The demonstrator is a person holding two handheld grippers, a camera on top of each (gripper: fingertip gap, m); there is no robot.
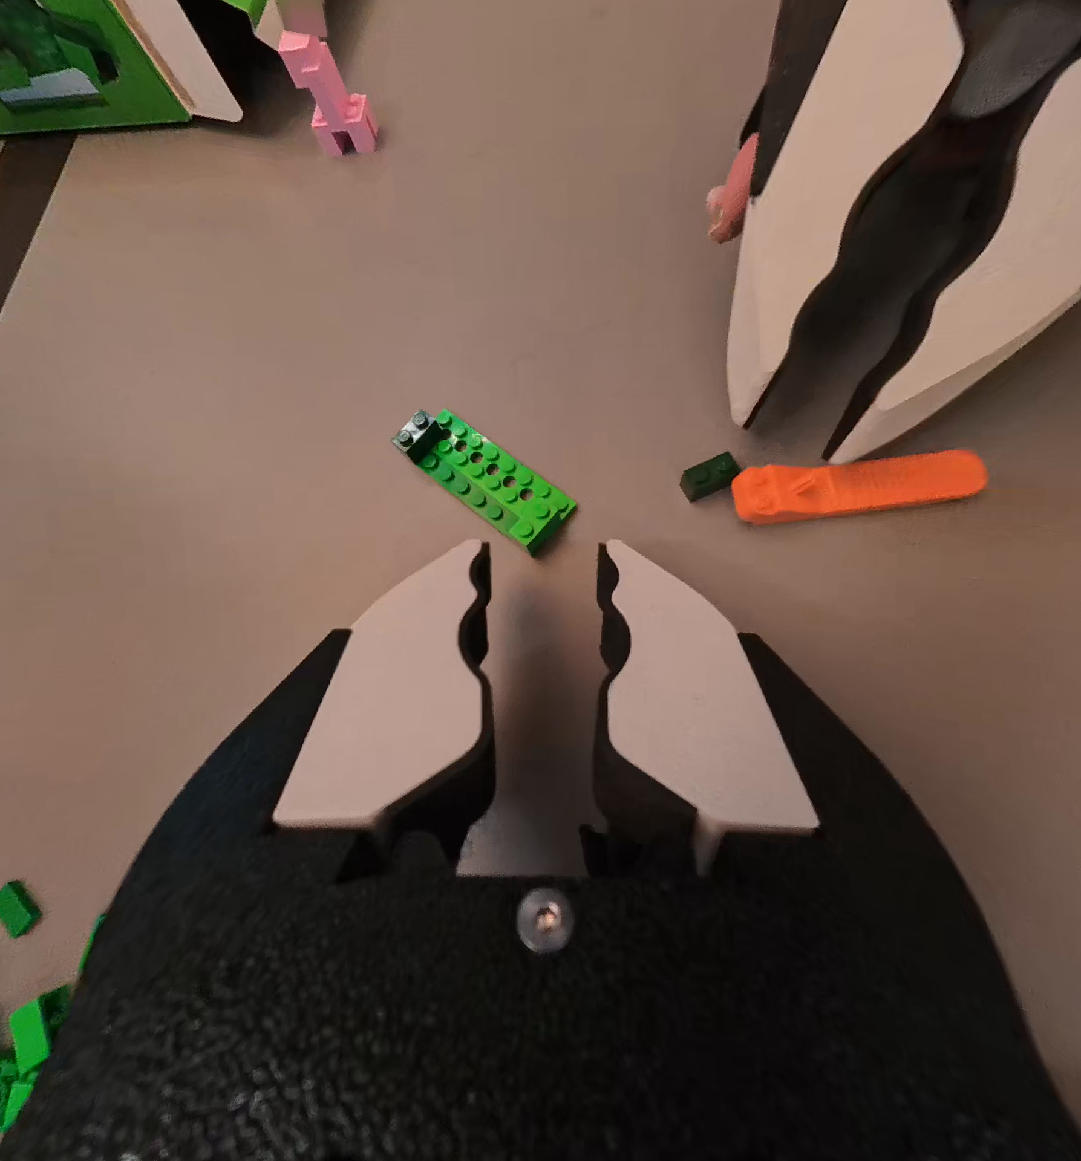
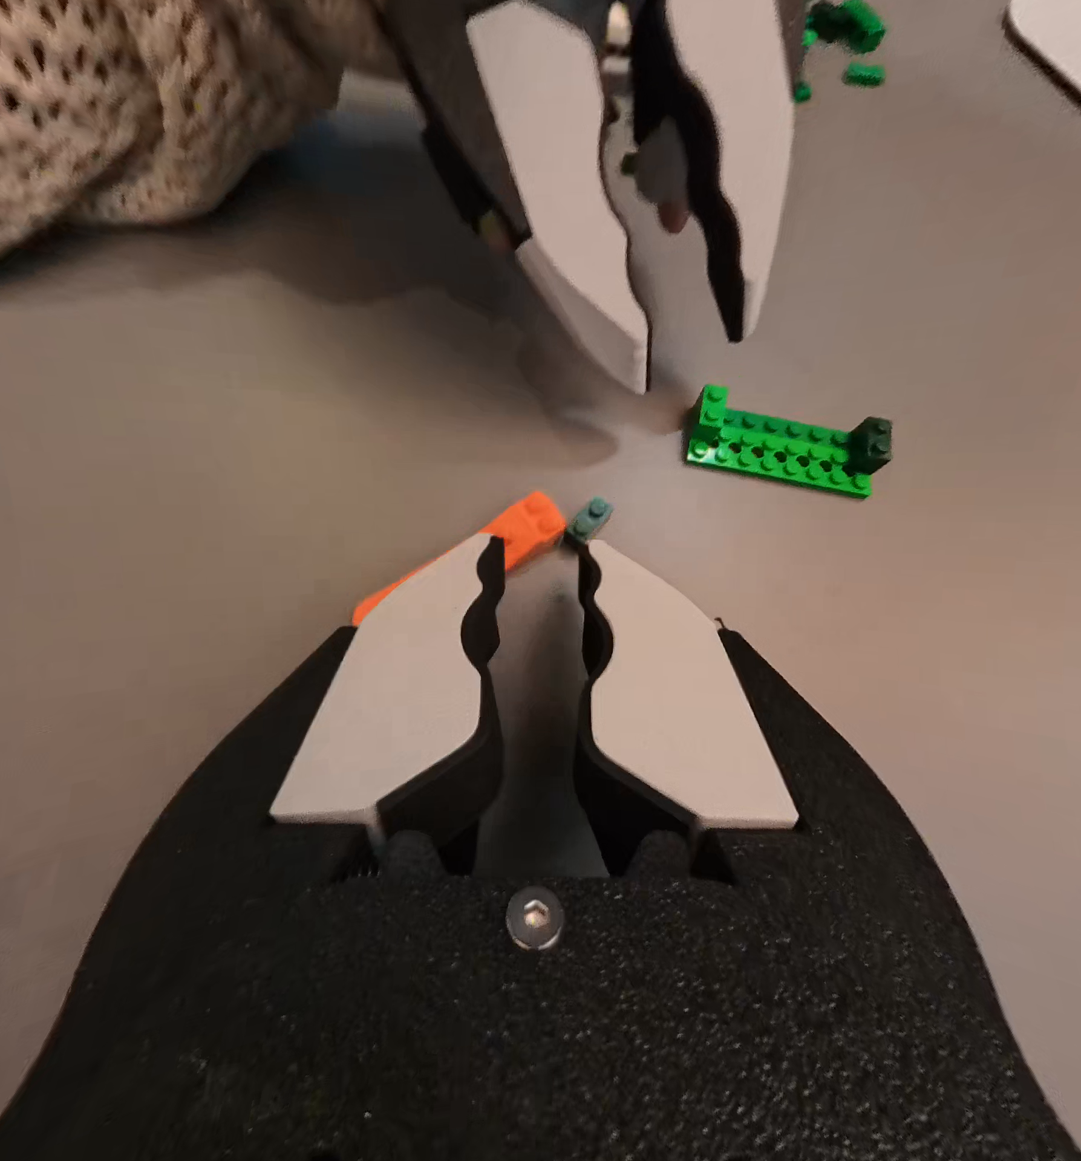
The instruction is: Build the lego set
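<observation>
A bright green studded plate (image 1: 487,480) with a dark green brick at one end lies flat on the table. It also shows in the right wrist view (image 2: 783,449). My left gripper (image 1: 543,550) is open and empty, its tips just short of the plate's near corner. A small dark green brick (image 1: 708,474) lies beside an orange brick separator (image 1: 858,485). My right gripper (image 2: 537,545) is open and empty, its tips at the separator (image 2: 528,524) and the small brick (image 2: 589,518). It also shows in the left wrist view (image 1: 789,433).
A pink brick figure (image 1: 336,100) and a green box (image 1: 66,69) stand at the far left. Loose green bricks (image 1: 16,1005) lie at the near left and also show in the right wrist view (image 2: 845,38). A knitted sleeve (image 2: 104,113) rests on the table. Between my left fingertips and the bright green studded plate (image 1: 487,480) there is roughly 4 centimeters. My right wrist view (image 2: 778,449) looks at it from another angle.
</observation>
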